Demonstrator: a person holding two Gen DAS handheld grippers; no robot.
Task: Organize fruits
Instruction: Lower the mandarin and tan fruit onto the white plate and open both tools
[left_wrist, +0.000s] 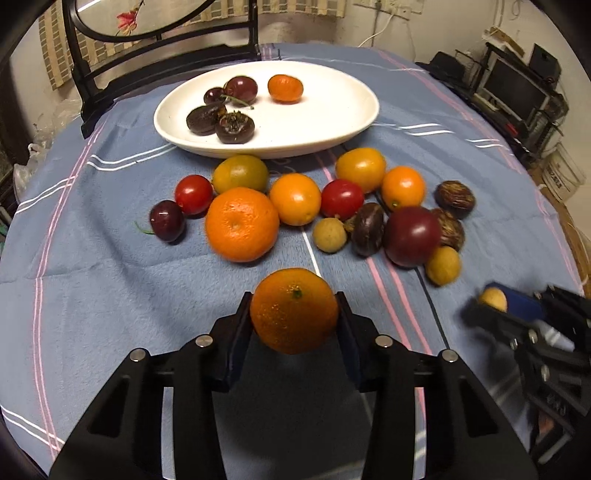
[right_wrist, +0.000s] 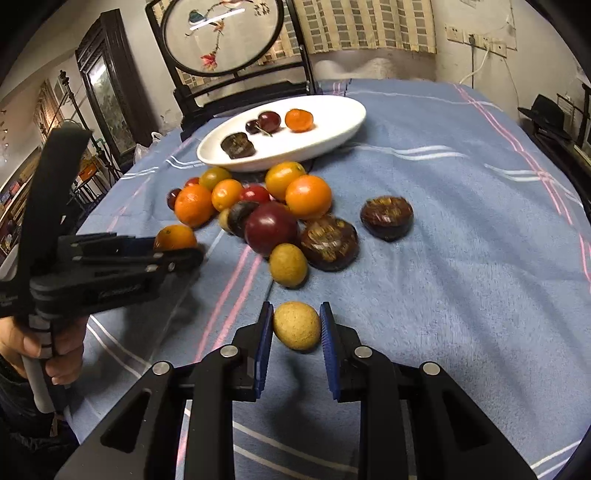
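My left gripper (left_wrist: 293, 300) is shut on a small orange mandarin (left_wrist: 293, 317), held just above the blue cloth; the right wrist view shows the same mandarin (right_wrist: 173, 237) in the left gripper (right_wrist: 184, 245). My right gripper (right_wrist: 296, 308) is shut on a tan longan (right_wrist: 296, 326), its blue pads pressing both sides. The longan (left_wrist: 493, 300) appears again at the lower right of the left wrist view. A pile of loose fruit lies mid-table: a big mandarin (left_wrist: 242, 229), red tomatoes, kumquats, a dark plum (left_wrist: 412, 236) and water chestnuts. Behind it, a white oval plate (left_wrist: 332, 136) holds cherries, water chestnuts and one small orange.
A blue striped cloth (left_wrist: 92, 295) covers the round table. A black carved chair back (left_wrist: 166, 55) stands behind the plate. A person's hand (right_wrist: 62, 347) grips the left tool's handle. Dark shelving (left_wrist: 517, 92) stands beyond the table's right edge.
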